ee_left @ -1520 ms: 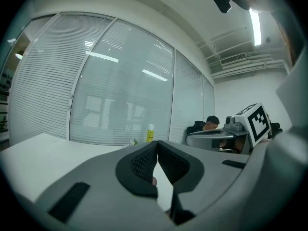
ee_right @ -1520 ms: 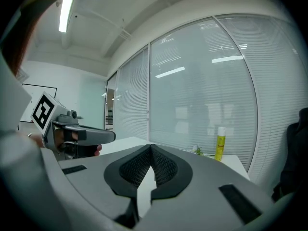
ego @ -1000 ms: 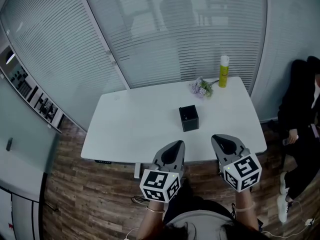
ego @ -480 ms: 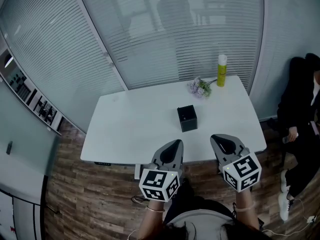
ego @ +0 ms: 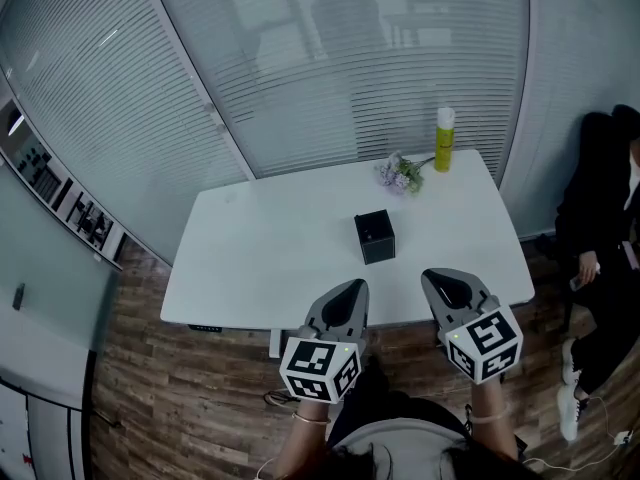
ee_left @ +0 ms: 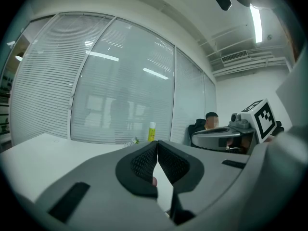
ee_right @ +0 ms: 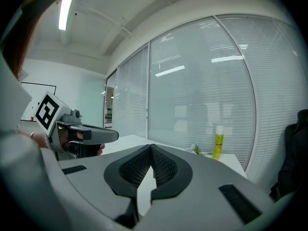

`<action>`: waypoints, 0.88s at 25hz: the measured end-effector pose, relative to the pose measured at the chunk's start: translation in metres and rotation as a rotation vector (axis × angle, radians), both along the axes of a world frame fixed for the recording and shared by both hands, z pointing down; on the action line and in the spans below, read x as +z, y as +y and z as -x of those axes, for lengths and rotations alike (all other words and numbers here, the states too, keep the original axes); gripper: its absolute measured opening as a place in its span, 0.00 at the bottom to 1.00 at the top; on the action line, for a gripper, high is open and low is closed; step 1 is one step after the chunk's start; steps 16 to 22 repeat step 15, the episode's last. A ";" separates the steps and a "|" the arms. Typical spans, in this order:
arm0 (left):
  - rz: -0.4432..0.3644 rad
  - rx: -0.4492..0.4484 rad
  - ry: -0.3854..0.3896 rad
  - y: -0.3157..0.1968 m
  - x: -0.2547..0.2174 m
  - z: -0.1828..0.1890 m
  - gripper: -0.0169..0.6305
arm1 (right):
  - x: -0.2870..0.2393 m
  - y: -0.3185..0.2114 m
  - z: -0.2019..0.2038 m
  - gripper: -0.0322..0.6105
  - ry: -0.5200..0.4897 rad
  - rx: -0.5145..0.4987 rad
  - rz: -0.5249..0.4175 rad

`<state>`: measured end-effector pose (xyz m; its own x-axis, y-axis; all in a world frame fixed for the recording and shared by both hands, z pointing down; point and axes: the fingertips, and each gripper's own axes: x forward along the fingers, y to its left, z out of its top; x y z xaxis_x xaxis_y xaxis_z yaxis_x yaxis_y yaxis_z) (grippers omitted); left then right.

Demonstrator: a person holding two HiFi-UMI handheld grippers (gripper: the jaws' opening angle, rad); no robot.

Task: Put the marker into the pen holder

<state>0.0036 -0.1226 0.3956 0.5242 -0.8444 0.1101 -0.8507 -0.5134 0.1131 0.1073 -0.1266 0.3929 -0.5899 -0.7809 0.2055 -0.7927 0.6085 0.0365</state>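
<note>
The pen holder (ego: 375,236) is a small black cube standing near the middle of the white table (ego: 270,248). No marker shows in any view. My left gripper (ego: 352,286) hovers at the table's front edge, jaws shut with nothing between them; in its own view the pads meet at the tip (ee_left: 157,143). My right gripper (ego: 437,276) is held beside it to the right, also shut and empty (ee_right: 151,147). Both sit short of the pen holder, which neither gripper view shows.
A yellow bottle (ego: 444,140) and a small bunch of purple flowers (ego: 400,173) stand at the table's far right corner. A person in dark clothes (ego: 600,258) sits to the right of the table. Glass walls with blinds run behind it.
The head view shifted very slightly; both grippers and the things on the table stayed where they were.
</note>
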 end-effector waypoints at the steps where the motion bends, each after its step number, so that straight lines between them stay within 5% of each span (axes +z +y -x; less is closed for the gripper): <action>1: 0.001 0.001 0.000 0.000 0.001 0.000 0.06 | 0.000 0.000 0.000 0.09 0.000 0.000 0.001; 22: 0.005 0.015 0.006 -0.007 0.003 -0.001 0.06 | 0.000 -0.007 0.003 0.09 -0.020 0.009 -0.009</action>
